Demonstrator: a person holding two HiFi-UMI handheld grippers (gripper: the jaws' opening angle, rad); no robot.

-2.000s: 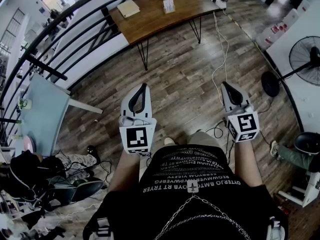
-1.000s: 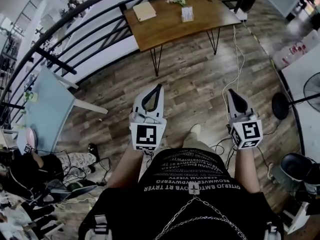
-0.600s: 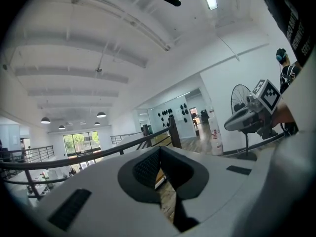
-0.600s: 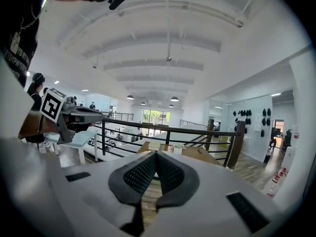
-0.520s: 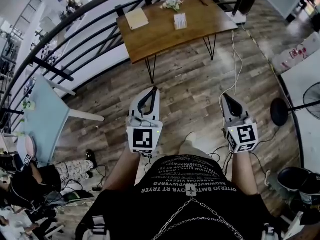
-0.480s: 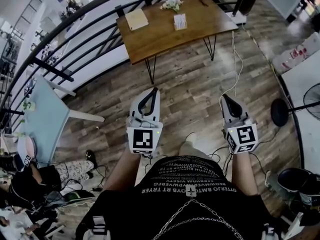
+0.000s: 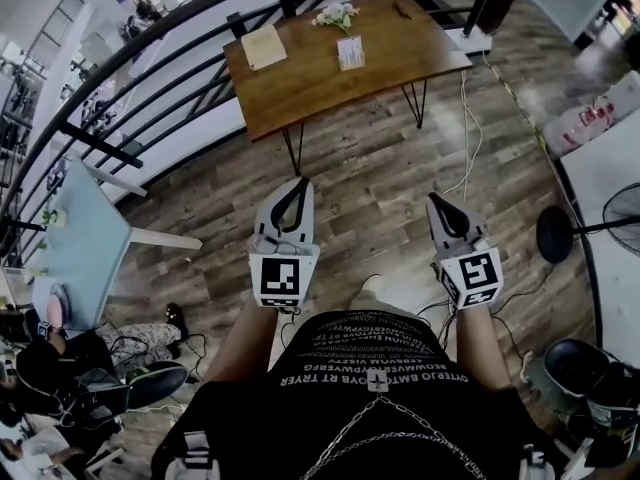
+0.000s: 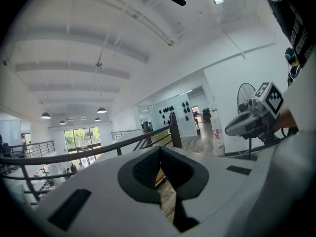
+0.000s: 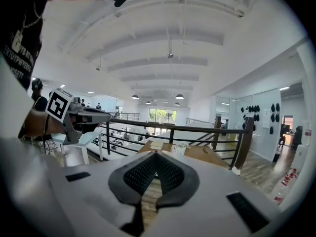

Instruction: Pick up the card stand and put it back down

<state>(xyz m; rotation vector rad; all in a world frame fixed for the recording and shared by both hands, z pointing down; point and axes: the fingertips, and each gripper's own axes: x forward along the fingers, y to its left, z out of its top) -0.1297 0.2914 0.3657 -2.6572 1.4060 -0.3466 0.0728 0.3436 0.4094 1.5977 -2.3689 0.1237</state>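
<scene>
Closing in on the wooden bench (image 7: 300, 83), the person has brought it a little nearer and lower in the head view than it was a second or two ago, yet it stands far ahead across the plank floor (image 7: 370, 168). The card stand (image 7: 350, 53) sits upright near the middle of the bench, to the right of a tan pad (image 7: 264, 46) and just on the near side of a small bunch of flowers (image 7: 337, 15). By my reading this is only the approach, and the pick-up has not begun.

The left tool (image 7: 298, 183) and the right tool (image 7: 432, 199) are both narrow, with their tips together and nothing between them. They are held out over the floor, well apart from the card stand.

White capitals run across the black shirt (image 7: 375, 353), but they are upside down and too garbled to read. The card's print is too small to make out. The cubes (image 7: 280, 278) carry only black-and-white marker squares.
</scene>
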